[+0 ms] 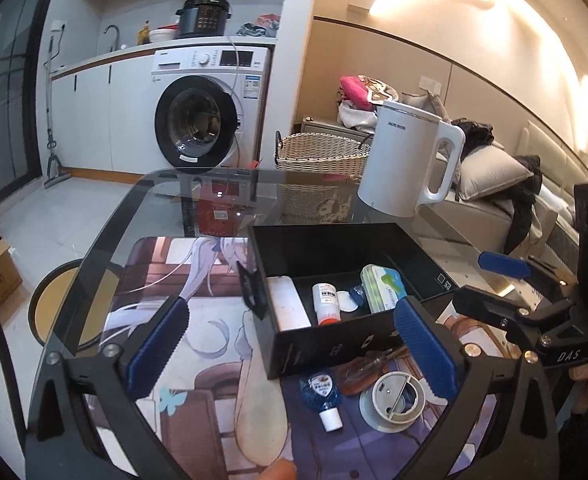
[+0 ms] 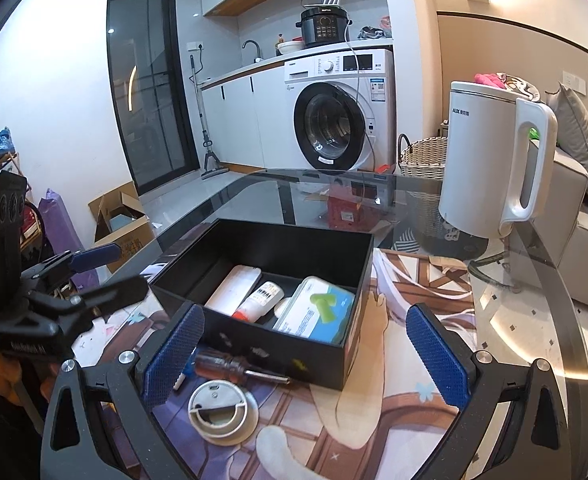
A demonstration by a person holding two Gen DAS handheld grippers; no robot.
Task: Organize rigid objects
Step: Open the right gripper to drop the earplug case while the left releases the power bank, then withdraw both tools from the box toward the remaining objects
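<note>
Left gripper (image 1: 294, 348) is standing with jaws wide apart, nothing between the pads. Black box (image 1: 322, 344) is sitting on the printed mat (image 1: 197, 312) atop the glass table (image 1: 165, 200), holding a white case (image 1: 289, 304), a small white bottle (image 1: 326, 304) and a green-white pack (image 1: 382, 288). In front of it are lying a blue bottle (image 1: 322, 394), a screwdriver (image 1: 366, 368) and a round lid (image 1: 392, 402). White kettle (image 1: 406, 160) is standing behind. Right gripper (image 1: 506, 280) is showing at right, also open.

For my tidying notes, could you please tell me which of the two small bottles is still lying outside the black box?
The blue bottle with the white cap, on the mat before the black box; the white bottle with the orange cap lies inside.
</note>
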